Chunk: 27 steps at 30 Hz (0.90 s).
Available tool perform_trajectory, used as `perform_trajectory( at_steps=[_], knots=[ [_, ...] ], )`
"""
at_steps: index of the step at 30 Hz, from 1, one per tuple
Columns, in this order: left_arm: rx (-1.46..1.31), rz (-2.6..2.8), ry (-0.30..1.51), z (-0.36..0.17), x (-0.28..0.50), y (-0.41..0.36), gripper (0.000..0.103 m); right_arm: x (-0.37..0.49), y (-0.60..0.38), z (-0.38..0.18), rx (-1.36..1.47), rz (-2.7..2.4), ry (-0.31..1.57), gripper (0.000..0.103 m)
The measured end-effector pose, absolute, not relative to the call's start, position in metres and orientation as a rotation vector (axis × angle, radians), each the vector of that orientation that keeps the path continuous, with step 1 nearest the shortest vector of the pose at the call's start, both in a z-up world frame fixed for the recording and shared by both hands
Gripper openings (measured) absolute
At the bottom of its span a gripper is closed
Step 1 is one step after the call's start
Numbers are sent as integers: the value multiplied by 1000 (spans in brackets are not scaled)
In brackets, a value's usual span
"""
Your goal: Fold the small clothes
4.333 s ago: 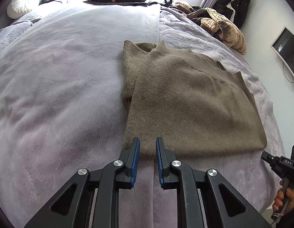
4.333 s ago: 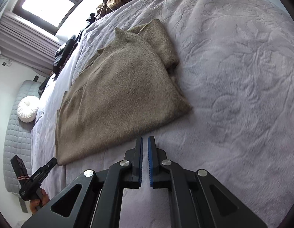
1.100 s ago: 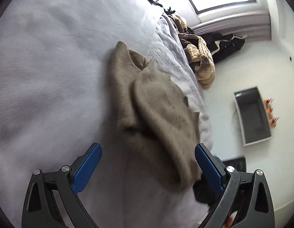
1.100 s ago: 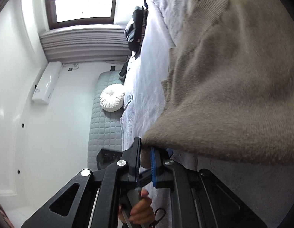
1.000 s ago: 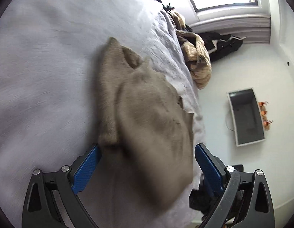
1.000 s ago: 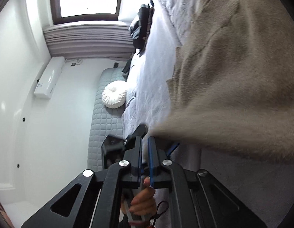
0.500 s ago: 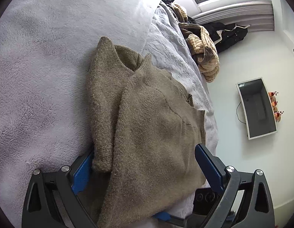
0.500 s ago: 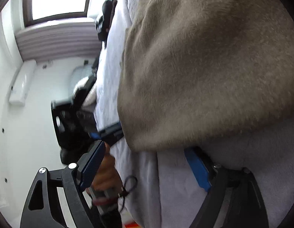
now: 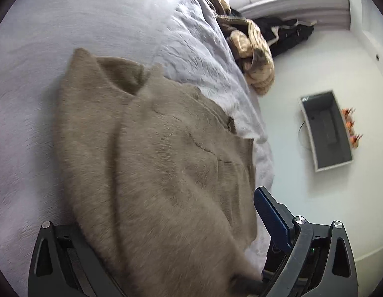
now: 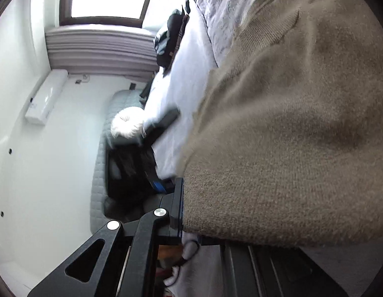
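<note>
The sweater is a fuzzy, matt brown knit, its weave coarse up close; the blanket beneath is soft, plush pale cloth; the bedspread beside it looks quilted and embossed; the gripper fingers are matt black plastic with blue pads and shiny metal bolts.

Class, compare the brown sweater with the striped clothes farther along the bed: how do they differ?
The sweater is plain brown; the striped clothes are tan with darker bands. The sweater lies spread out near the camera; the striped clothes sit crumpled in a heap at the far edge. Both rest on the bed.
</note>
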<state>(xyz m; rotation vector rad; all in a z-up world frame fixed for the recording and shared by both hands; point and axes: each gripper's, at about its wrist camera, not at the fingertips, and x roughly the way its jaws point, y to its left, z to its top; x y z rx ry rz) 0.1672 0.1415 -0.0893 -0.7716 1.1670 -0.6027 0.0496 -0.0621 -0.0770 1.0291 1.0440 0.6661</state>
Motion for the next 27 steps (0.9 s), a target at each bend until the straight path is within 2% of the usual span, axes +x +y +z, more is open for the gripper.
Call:
perform_trajectory(
  at_steps=[1,3,4,6,8,9,11,18,24,27],
  knots=[
    [-736,-591,1180,-89,169,137,98,47,-59,-81,993,674,1103,12],
    [-690,-571,1198,-91,170,132,98,43,-57,-85,907,679,1205,13],
    [-683,-568,1200,-93,169,132,95,38,-57,-84,832,677,1274,14],
    [-645,-536,1208,-95,169,132,81,29,-65,-76,717,673,1323,14],
    [-591,-493,1223,-97,169,131,47,24,-79,-64,660,668,1312,14],
    [-556,-465,1234,-99,169,130,38,24,-87,-57,649,658,1298,14],
    [-551,-448,1228,-100,168,130,29,31,-110,-45,654,601,1242,14],
    [-455,-391,1126,-74,157,120,25,76,-156,-39,605,319,1107,11],
    [-390,-391,1040,-37,150,102,23,102,-123,-82,370,261,1187,10],
    [-311,-407,994,-13,145,77,23,98,-119,-79,326,272,1164,10]
  ],
)
